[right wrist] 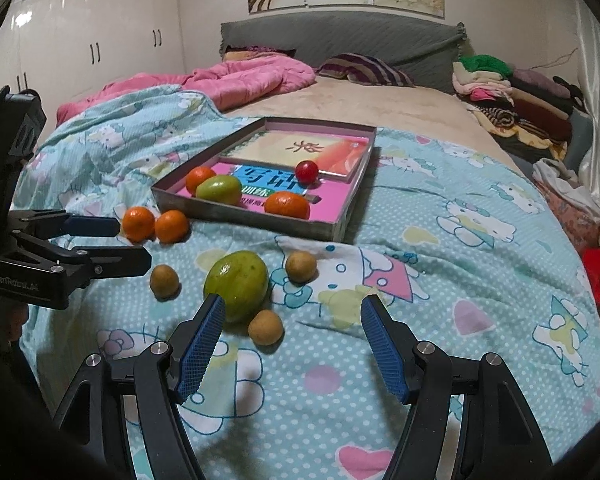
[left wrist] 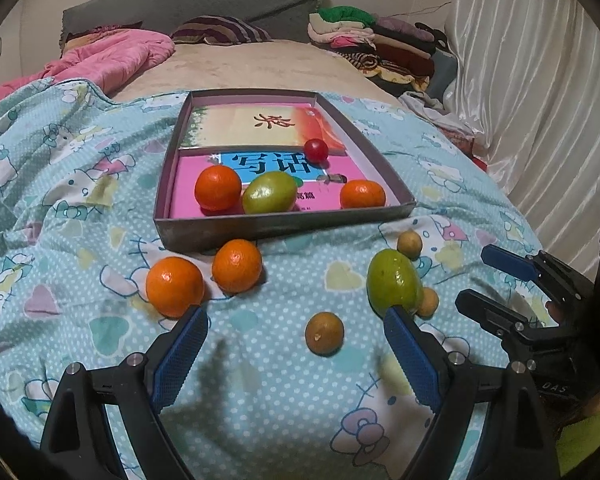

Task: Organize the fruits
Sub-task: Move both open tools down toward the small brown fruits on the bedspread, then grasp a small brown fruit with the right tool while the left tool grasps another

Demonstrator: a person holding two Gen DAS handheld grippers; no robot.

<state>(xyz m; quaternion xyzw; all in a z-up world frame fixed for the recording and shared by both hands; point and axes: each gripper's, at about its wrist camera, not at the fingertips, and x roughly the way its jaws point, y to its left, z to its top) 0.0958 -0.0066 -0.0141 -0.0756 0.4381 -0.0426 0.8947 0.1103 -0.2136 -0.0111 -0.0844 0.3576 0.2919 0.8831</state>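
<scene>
Pale blue cotton, dotted white and printed with cartoon cats, covers the near end of the bed (right wrist: 460, 264) as a quilt (left wrist: 80, 208), and all the fruit lies on it or in the box resting on it. A pink blanket (right wrist: 240, 76) is bunched toward the grey headboard (right wrist: 340, 36), and folded clothes (left wrist: 380, 44) are stacked at the bed's far right corner.

The shallow grey box (left wrist: 260, 230) sits on the quilt with two books laid flat inside. In it are two oranges (left wrist: 218, 187), a green fruit (left wrist: 269, 193) between them, and a small red fruit (left wrist: 315, 150) further back.

The left gripper (left wrist: 296, 344) hovers above the quilt with its blue-padded jaws spread wide and nothing between them. The right gripper (right wrist: 292, 344) is likewise spread and empty, its left pad just in front of the loose green fruit (right wrist: 238, 284); whether it touches is hard to tell from this angle.

Outside the box, two more oranges (left wrist: 204, 280) lie side by side on the quilt just before its near wall, almost touching. The loose green fruit lies well to their right. Three small brownish round fruits (right wrist: 266, 327) are scattered around it: one just beside its near side, one (right wrist: 301, 266) toward the box, one (right wrist: 164, 281) toward the left gripper.
</scene>
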